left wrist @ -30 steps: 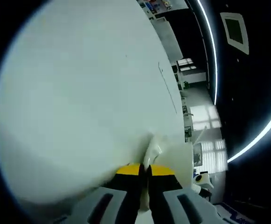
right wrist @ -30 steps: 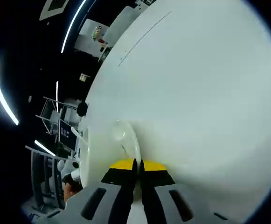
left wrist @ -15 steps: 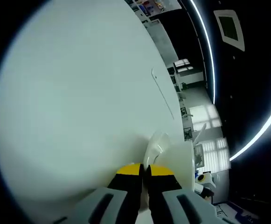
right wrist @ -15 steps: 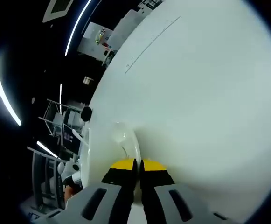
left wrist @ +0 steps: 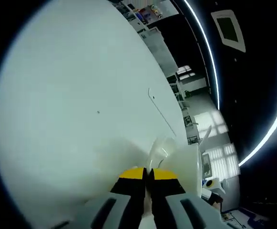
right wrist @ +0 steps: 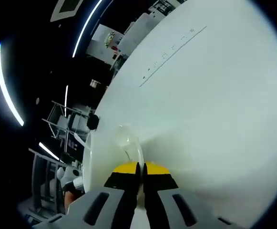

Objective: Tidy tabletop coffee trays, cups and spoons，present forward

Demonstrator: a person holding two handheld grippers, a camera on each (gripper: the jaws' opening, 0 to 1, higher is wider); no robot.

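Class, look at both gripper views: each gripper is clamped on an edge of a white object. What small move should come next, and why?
Probably keep both grips closed and carry the white tray steadily forward. The left gripper and the right gripper each pinch its thin rim between shut yellow-tipped jaws, and the pale surface beyond is tilted in both views, so the tray seems lifted. Releasing now would likely drop it.

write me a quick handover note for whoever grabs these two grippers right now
Left gripper: jaws shut on the rim of a white tray.
Right gripper: jaws shut on a white tray rim, probably the opposite edge of the same tray.
The white table is seen tilted in both views; whether the tray rests on it or is lifted I cannot tell.
Cups and spoons: I cannot place them from these views.
Done: tray gripped on both sides.
Left: present it forward, set it down, release; check cups and spoons.
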